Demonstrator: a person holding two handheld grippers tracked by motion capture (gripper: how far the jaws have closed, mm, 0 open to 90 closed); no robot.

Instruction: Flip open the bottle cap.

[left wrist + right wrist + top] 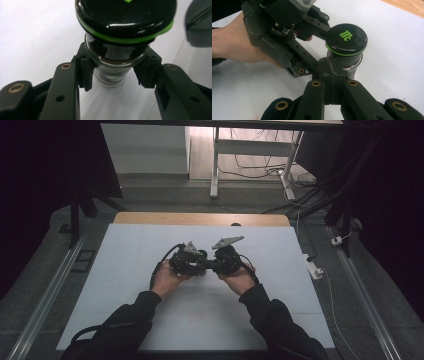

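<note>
A small glass jar (346, 38) with dark contents stands on the white table top (280, 270); its black lid has a green ring and a green logo. My left gripper (116, 72) is shut on the jar's glass body just under the lid, one pad (86, 72) on each side. My right gripper (332, 72) has its jaws pressed together, with the tips right against the near side of the jar and nothing seen between them. In the high view both grippers meet at the table's centre, the left gripper (201, 264) and the right gripper (211, 266) tip to tip at the jar (202, 255).
A person's hand (234, 45) holds the left gripper. A wooden strip (200, 218) borders the table's far edge. Beyond it are desk legs (215, 165) and floor cables (260, 170). A white power strip (315, 268) lies off the right edge.
</note>
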